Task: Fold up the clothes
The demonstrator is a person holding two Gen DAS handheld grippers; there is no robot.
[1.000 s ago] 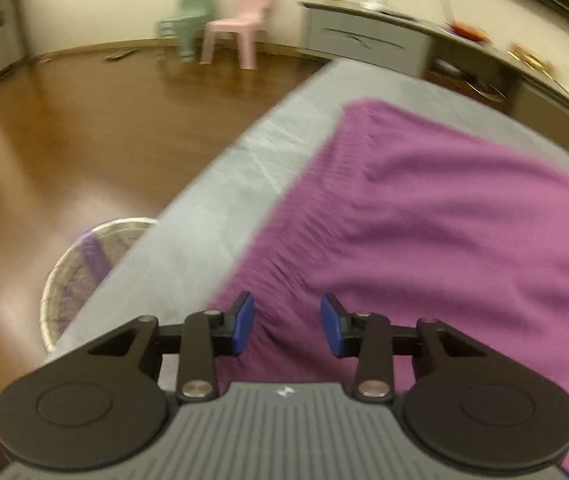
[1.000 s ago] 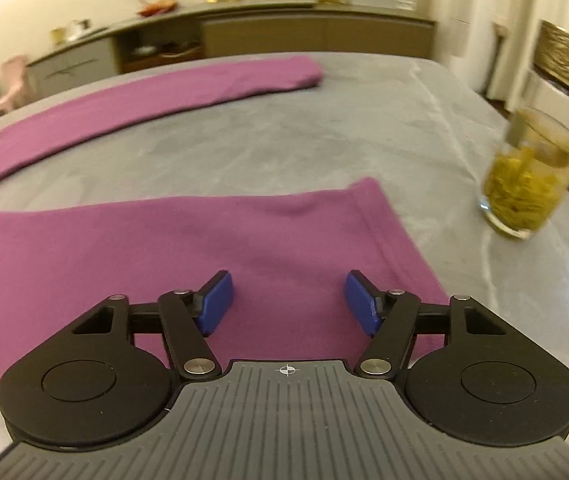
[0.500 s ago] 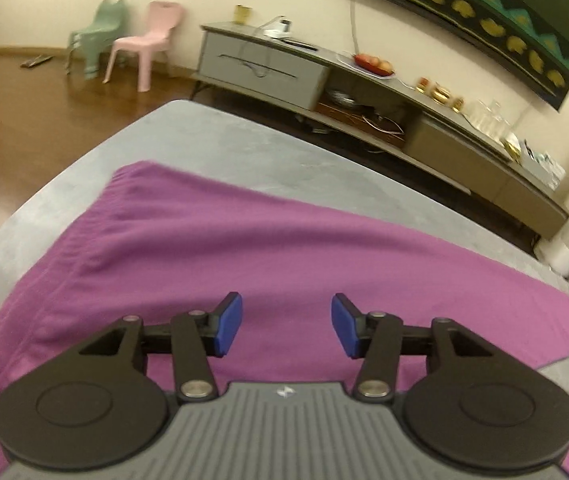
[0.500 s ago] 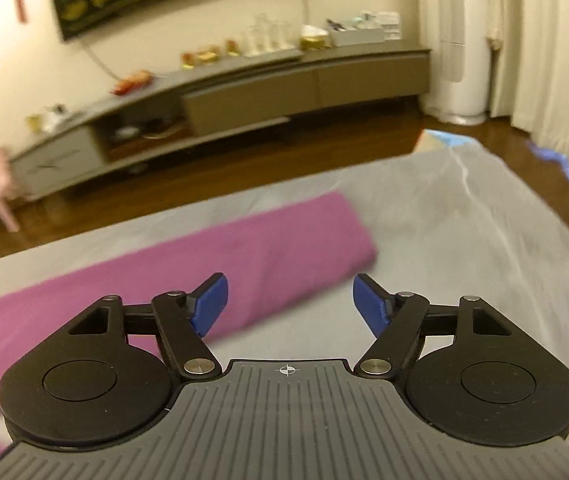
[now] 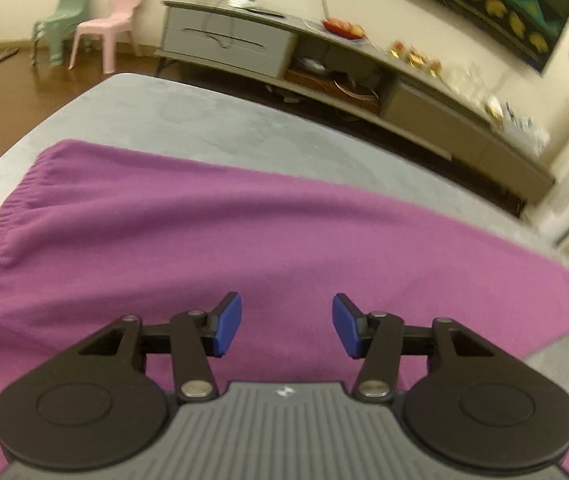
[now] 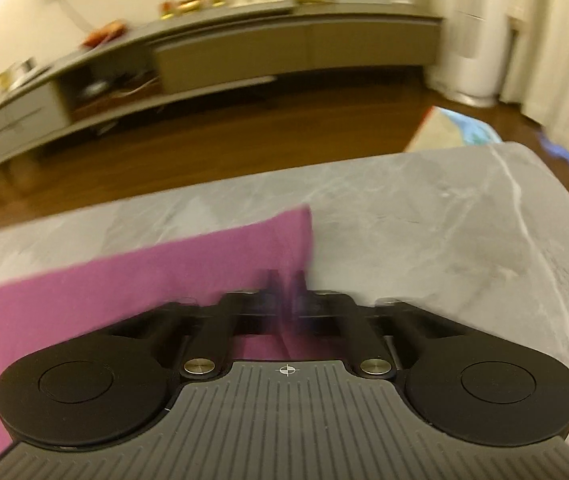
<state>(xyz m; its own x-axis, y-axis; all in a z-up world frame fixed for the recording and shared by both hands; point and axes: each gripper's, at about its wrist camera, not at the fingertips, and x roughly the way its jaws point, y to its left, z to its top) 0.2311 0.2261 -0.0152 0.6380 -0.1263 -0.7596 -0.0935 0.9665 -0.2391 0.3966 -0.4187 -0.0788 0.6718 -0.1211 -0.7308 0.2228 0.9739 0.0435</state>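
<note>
Purple trousers [image 5: 244,232] lie spread flat on the grey table [image 5: 204,120], their gathered waistband [image 5: 8,208] at the left. My left gripper [image 5: 286,326] hovers just above the cloth, open, with nothing between its blue pads [image 5: 226,322]. In the right wrist view one purple leg [image 6: 124,280] runs in from the left and ends at a hem [image 6: 306,232]. My right gripper [image 6: 286,284] is blurred, its fingers drawn together at that hem's near corner, shut on the cloth.
The marble-patterned table [image 6: 444,240] has a far edge close ahead and a rounded right corner. Beyond it are wooden floor, a long low cabinet [image 5: 364,80] with small items on it, and two small plastic chairs [image 5: 100,24] at the far left.
My right gripper has moved forward to the leg's hem and gone from open to shut on it. My left gripper stayed open and swung slightly over the trousers.
</note>
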